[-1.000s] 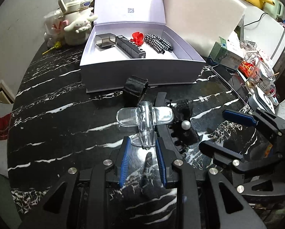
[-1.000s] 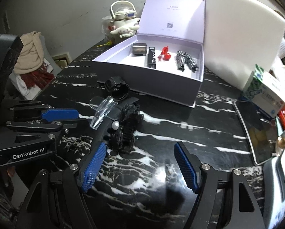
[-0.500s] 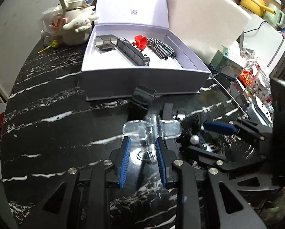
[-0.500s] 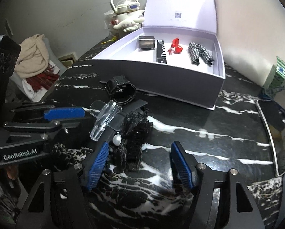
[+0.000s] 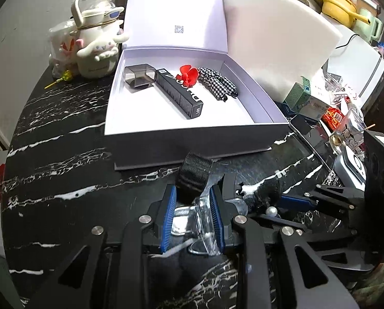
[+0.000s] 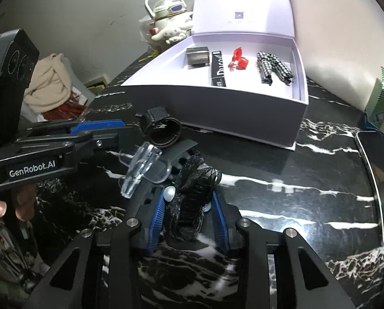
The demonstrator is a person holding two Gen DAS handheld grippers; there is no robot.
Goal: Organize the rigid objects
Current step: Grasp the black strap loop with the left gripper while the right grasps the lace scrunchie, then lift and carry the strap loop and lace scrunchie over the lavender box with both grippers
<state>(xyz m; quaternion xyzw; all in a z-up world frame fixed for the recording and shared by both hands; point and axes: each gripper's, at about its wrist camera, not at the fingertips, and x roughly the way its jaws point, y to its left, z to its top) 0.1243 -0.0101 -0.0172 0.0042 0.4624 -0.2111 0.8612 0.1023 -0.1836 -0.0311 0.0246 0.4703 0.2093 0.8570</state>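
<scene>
My left gripper is shut on a clear plastic hair clip, also seen in the right wrist view. My right gripper is shut on a black lace hair claw with a pearl; its pearl shows in the left wrist view. A black ribbed band lies just ahead of the left gripper, before the open lilac box. The box holds a grey case, a black stick box, a red flower clip and a checked bow.
A white character kettle stands left of the box. A white foam board leans behind it. A phone and a green-white carton lie to the right. The black marble table's edge curves at the left.
Both grippers moved forward and closed: the left onto the clear clip, the right from wide open onto the black lace claw.
</scene>
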